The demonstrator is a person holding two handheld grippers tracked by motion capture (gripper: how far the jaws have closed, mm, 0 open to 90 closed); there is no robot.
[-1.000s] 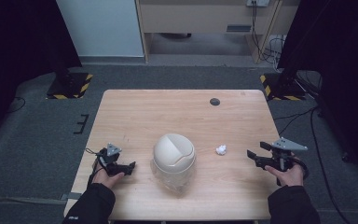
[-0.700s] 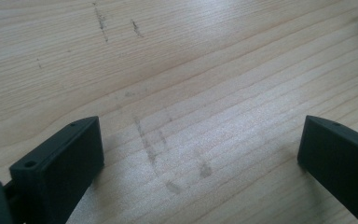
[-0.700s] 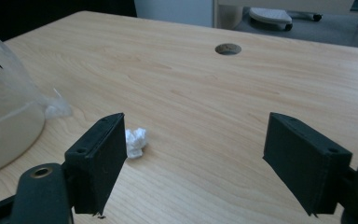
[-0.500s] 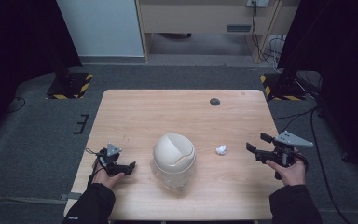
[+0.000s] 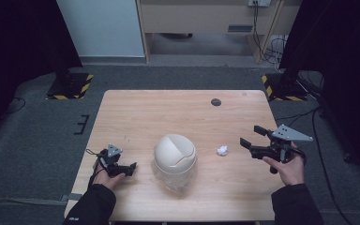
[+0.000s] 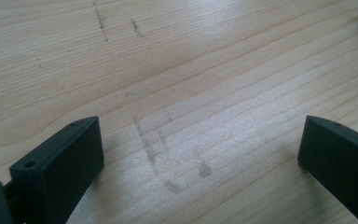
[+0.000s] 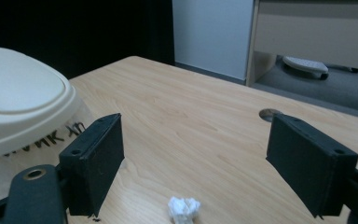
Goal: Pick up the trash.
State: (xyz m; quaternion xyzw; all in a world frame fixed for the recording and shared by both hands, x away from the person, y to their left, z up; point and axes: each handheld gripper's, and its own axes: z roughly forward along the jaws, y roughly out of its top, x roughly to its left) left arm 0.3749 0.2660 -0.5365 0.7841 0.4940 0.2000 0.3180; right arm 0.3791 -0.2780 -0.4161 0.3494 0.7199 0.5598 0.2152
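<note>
White crumpled paper [image 5: 222,150] lies on the wooden table [image 5: 168,112] between the bin [image 5: 175,155] and the right gripper [image 5: 252,139], whose jaws, just widened, stand apart and empty; the left gripper [image 5: 130,167] is likewise spread.

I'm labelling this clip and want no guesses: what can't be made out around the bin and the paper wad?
- Bin, high view: its lid hides the inside.
- Bin's printed lettering, right gripper view: partly behind the right gripper's fingers, unreadable.
- Crumpled paper wad, high view: too small for detail.
- Dark round spot: too small to identify.
</note>
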